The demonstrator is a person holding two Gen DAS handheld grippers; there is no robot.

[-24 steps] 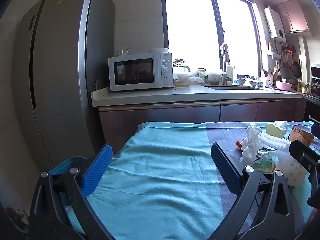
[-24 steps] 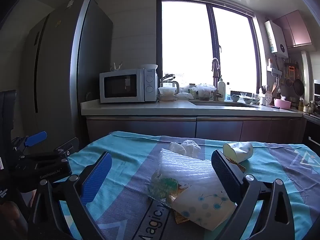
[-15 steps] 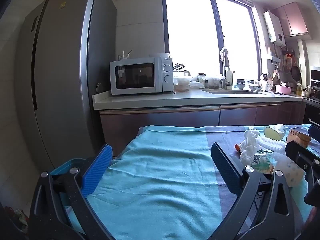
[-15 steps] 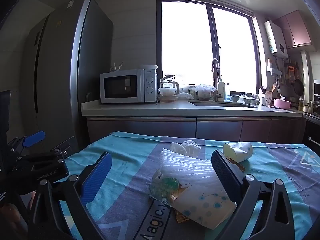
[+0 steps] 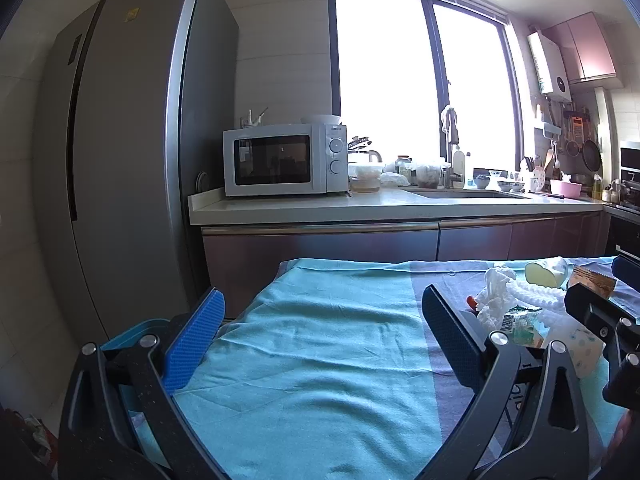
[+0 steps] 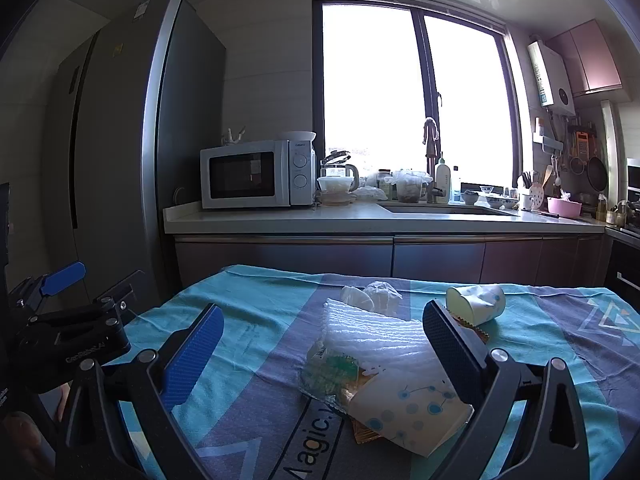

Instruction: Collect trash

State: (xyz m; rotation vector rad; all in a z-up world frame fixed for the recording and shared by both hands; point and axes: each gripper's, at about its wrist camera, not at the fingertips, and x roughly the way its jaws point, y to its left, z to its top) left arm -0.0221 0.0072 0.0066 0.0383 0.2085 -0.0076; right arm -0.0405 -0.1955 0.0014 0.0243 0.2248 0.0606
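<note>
Trash lies in a pile on a table covered with a teal and grey cloth [image 6: 256, 312]. In the right wrist view I see a flattened paper cup with blue dots [image 6: 408, 408], a clear wrapper with green print [image 6: 332, 372], white ribbed foam [image 6: 368, 332], crumpled tissue [image 6: 376, 292] and a tipped white cup [image 6: 476, 304]. My right gripper [image 6: 320, 352] is open, just above and before the pile. My left gripper [image 5: 320, 336] is open and empty over bare cloth at the table's left; the pile [image 5: 516, 312] lies to its right.
A blue bin [image 5: 132, 332] stands below the table's left edge, behind the left finger. A tall grey fridge [image 5: 132, 160] is at the left. A kitchen counter [image 5: 360, 208] with a microwave [image 5: 284, 160] and sink runs behind the table.
The left gripper's view has shifted a little: fridge and microwave look slightly larger and the pile sits further right. The right gripper has hardly moved. Both stay open.
</note>
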